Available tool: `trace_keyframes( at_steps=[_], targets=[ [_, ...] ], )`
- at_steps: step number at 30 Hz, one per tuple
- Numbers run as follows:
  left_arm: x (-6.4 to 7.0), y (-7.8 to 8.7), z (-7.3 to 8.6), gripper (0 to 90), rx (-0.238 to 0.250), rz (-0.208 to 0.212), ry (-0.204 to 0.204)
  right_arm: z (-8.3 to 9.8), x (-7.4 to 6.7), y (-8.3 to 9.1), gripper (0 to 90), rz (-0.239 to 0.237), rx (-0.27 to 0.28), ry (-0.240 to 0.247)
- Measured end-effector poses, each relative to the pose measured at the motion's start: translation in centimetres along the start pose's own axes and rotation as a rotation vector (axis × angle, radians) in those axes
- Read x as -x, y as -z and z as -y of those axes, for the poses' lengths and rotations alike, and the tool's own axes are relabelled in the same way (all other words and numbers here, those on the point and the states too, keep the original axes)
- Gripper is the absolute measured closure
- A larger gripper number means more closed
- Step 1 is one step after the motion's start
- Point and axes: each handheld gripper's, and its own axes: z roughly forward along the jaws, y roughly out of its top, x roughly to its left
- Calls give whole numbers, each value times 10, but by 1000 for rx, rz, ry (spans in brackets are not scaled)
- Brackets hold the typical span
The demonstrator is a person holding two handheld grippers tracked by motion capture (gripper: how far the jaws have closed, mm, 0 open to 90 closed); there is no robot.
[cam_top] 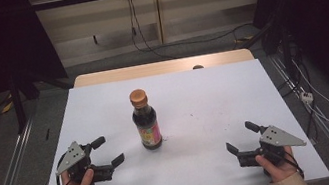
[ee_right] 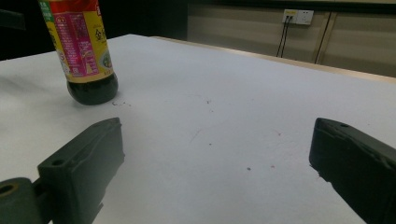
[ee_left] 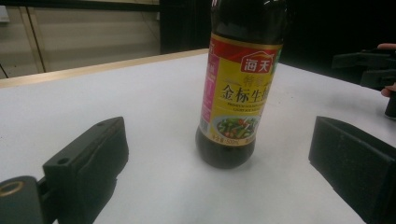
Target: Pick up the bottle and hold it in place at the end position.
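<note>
A dark sauce bottle [cam_top: 145, 120] with an orange cap and a yellow-and-pink label stands upright in the middle of the white table [cam_top: 203, 96]. My left gripper [cam_top: 108, 151] rests near the front left edge, jaws wide apart and empty, pointing toward the bottle [ee_left: 236, 88], which stands a short way beyond them. At the front right my right gripper [cam_top: 242, 138] is open too, with nothing between its jaws. From there the bottle [ee_right: 84, 51] appears off to the upper left, well clear of the jaws.
The table has a wooden strip [cam_top: 163, 67] along its far edge. Cables [cam_top: 143, 35] run over the floor behind, and metal rails [cam_top: 8, 169] flank both sides. The other gripper [ee_left: 369, 70] shows at the far right of the left gripper view.
</note>
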Motion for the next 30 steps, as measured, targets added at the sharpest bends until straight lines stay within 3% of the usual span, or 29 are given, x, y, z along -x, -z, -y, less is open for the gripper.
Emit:
trace_keyframes(
  at_steps=[14,18,25,30],
  targets=[
    [6,-9,-8,31,56,38,23,0,0,-2,32,-5,-4,1],
    [9,-17,-11,31,25,50,46,1,0,-2,32,-6,-6,2],
    [16,-33,-21,37,15,30,29,0,0,-1,32,-11,0,-4],
    [18,-43,-25,58,9,40,30,-1,0,-2,33,-10,8,-2]
  ],
)
